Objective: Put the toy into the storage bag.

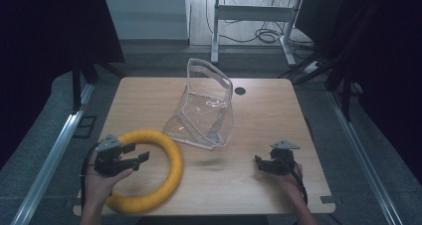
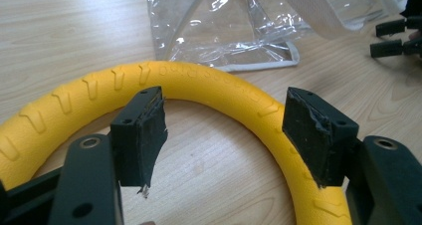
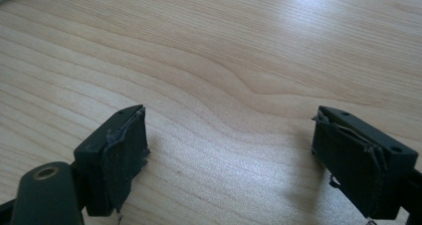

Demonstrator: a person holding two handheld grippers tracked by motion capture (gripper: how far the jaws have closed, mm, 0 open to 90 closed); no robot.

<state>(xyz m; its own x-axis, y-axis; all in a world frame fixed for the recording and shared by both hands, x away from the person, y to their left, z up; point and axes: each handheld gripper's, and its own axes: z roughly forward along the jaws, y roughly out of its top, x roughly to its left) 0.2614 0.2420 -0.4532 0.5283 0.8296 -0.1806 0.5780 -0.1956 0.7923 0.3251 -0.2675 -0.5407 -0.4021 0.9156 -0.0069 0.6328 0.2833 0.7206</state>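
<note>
Foam ring (image 1: 158,171), light and squashy, looks easiest pinched across its tube; left tool (image 1: 134,160) and right tool (image 1: 260,163) both gape empty.

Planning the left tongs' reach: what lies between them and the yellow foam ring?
Nothing: in the left gripper view only bare wooden table separates left tongs from ring.

Yellow ring (image 2: 209,85): lower arc cut off by frame bottom in left gripper view. Clear plastic bag (image 2: 224,26): top cropped there. High view: the person's forearms run off bottom edge.
</note>
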